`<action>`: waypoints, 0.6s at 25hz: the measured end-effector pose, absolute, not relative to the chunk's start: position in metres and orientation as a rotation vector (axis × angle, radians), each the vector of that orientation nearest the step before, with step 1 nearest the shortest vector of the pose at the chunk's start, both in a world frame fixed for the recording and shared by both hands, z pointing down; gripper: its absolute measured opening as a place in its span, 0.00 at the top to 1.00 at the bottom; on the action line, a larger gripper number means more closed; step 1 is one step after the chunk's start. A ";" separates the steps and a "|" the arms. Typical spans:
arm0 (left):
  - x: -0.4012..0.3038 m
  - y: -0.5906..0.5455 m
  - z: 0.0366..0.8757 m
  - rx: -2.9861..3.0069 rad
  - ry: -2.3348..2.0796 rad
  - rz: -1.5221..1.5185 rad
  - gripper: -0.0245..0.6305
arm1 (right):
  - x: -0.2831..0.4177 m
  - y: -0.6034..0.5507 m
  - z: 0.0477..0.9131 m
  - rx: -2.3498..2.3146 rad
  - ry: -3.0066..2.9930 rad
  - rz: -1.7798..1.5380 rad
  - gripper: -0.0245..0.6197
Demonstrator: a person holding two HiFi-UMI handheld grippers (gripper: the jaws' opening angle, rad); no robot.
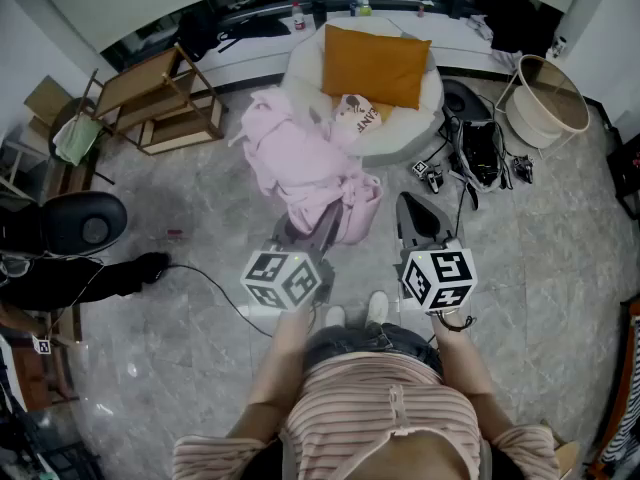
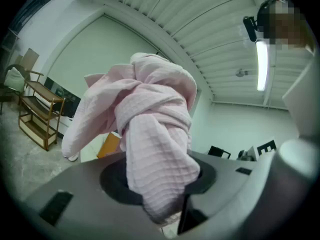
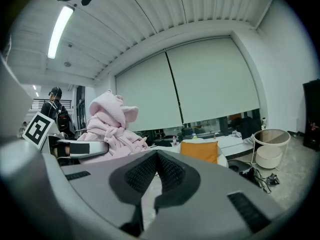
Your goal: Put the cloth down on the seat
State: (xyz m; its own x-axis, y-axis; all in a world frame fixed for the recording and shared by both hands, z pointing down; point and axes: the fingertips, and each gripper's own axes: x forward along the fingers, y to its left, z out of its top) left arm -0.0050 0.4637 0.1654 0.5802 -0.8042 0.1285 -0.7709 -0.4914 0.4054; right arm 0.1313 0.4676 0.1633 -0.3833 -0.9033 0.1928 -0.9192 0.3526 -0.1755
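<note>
A bulky pink cloth (image 1: 305,168) hangs bunched above the floor, just in front of the round white seat (image 1: 300,73) with its orange cushion (image 1: 375,63). My left gripper (image 1: 333,215) is shut on the cloth's lower end. In the left gripper view the cloth (image 2: 155,109) rises knotted from between the jaws of the left gripper (image 2: 161,194). My right gripper (image 1: 415,213) stands beside it to the right, shut and holding nothing. From the right gripper (image 3: 157,159) I see the cloth (image 3: 112,124) at the left and the cushion (image 3: 200,150) ahead.
A wooden shelf (image 1: 160,98) stands at the left and a black stool (image 1: 80,223) nearer me. A white basket table (image 1: 548,103) is at the right. Black gear and cables (image 1: 480,153) lie on the floor beside the seat. A person (image 3: 54,109) stands far left.
</note>
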 end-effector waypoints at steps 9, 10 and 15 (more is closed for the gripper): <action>0.010 0.458 0.176 2.358 -1.265 -0.104 0.69 | 0.148 0.462 0.169 1.688 -2.539 0.384 0.95; 0.012 0.456 0.178 2.354 -1.272 -0.104 0.69 | 0.152 0.461 0.169 1.688 -2.539 0.374 0.95; 0.027 0.442 0.182 2.344 -1.297 -0.111 0.69 | 0.174 0.452 0.173 1.679 -2.548 0.357 0.95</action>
